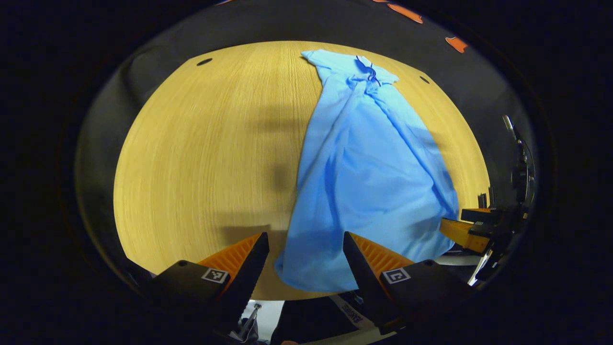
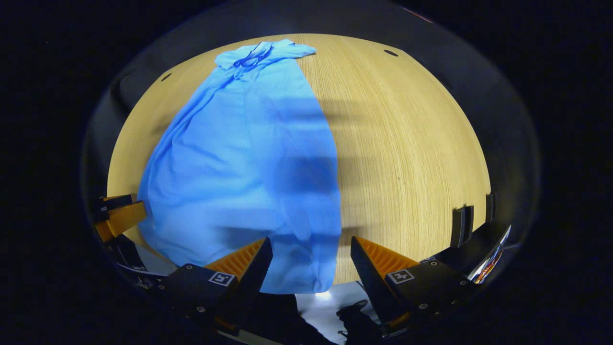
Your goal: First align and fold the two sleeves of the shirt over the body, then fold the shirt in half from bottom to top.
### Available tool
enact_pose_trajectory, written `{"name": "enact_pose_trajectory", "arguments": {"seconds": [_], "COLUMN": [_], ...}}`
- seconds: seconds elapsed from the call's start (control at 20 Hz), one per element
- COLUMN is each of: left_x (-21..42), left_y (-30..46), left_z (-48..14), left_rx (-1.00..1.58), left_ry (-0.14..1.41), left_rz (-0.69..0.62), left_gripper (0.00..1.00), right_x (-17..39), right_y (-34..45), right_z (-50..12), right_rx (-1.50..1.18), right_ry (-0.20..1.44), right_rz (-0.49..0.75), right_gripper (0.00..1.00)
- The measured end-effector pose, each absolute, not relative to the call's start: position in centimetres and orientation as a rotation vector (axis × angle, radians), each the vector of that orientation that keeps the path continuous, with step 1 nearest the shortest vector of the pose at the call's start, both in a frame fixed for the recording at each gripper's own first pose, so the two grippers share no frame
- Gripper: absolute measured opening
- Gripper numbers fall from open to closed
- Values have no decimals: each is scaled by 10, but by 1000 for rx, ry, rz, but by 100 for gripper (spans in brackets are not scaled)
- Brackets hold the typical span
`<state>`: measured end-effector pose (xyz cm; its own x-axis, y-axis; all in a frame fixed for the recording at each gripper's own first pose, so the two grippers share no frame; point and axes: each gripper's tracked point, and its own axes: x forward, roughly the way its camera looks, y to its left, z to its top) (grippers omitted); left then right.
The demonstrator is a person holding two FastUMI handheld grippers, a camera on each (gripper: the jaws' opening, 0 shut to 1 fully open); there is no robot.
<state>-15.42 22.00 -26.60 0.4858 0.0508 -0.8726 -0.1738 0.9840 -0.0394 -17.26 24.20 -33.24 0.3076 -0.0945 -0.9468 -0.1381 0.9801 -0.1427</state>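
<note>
The shirt (image 1: 364,177) lies with its sleeves tucked out of sight under bunched folds. Its hem hangs past the counter (image 1: 206,158) edge, partly behind the left tongs (image 1: 305,261).

Place: you're working in a recording booth, not a home | Evidence: black cloth wall (image 1: 143,72) closes in behind the table | pale wood-grain tabletop (image 1: 215,158) with dark cable holes (image 1: 204,62) near the far corners | dark stand hardware (image 1: 519,163) at the table's edge
</note>
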Motion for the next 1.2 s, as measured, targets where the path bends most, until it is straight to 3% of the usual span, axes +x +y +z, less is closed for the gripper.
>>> {"name": "enact_pose_trajectory", "arguments": {"seconds": [0.5,0.55,0.6,0.7,0.75,0.8,0.9,0.95,1.0,1.05,1.2], "left_x": [-168,-166,-167,-165,-163,-163,-159,-156,-156,-158,-159], "left_y": [225,225,222,221,221,217,208,206,204,201,202], "left_z": [-287,-286,-284,-283,-284,-283,-282,-282,-282,-282,-285], "left_rx": [29,22,15,-1,-31,-61,-138,-157,-180,-188,-194], "left_ry": [1142,1146,1144,1128,1116,1112,1086,1071,1065,1065,1072], "left_rz": [173,174,174,179,182,173,132,117,121,110,108], "left_gripper": [98,82,76,44,28,17,13,13,13,6,5], "right_x": [-187,-186,-187,-189,-189,-187,-186,-186,-187,-187,-183], "right_y": [253,254,255,259,258,259,260,259,259,259,259], "right_z": [-347,-347,-346,-346,-347,-346,-345,-347,-346,-346,-343], "right_rx": [-199,-193,-190,-204,-217,-220,-209,-205,-186,-169,-146], "right_ry": [1328,1328,1329,1327,1321,1314,1308,1310,1312,1319,1320], "right_rz": [59,58,53,69,84,93,103,114,108,106,105], "right_gripper": [99,99,97,79,65,55,11,1,1,1,1]}}
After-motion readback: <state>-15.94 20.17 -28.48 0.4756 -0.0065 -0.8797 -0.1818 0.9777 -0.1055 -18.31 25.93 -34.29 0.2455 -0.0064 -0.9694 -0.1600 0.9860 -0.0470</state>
